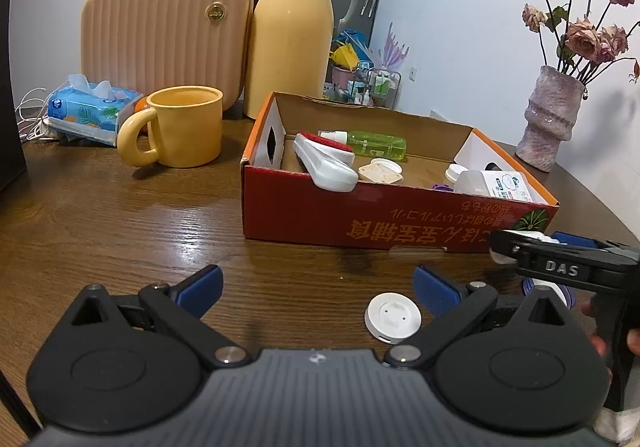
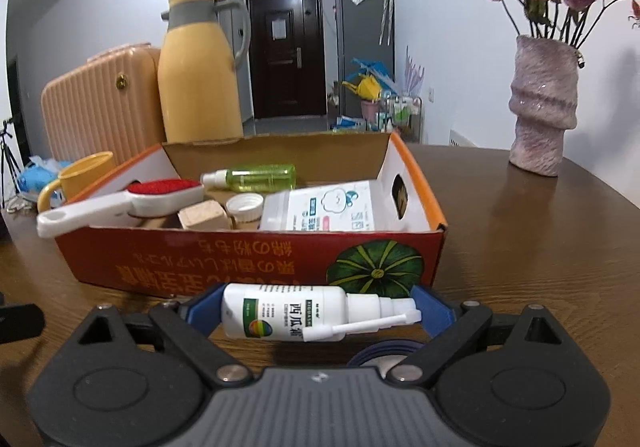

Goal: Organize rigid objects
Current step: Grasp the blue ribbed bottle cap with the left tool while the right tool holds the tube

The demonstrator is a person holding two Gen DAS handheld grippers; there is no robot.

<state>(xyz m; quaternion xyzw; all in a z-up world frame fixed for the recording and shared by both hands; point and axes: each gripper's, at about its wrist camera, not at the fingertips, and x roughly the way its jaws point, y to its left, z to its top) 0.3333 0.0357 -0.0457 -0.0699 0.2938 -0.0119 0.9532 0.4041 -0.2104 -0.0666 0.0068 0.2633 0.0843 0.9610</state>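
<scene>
Spray bottle [image 2: 280, 313] spans right jaws; contact unclear.

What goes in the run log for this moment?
right tool: shut on spray bottle | left tool: open, empty | box: ahead, partly filled

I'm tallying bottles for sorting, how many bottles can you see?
3. A green spray bottle and a clear labelled bottle lie in the cardboard box; a white spray bottle sits between the right gripper's pads. Others may be hidden.
</scene>
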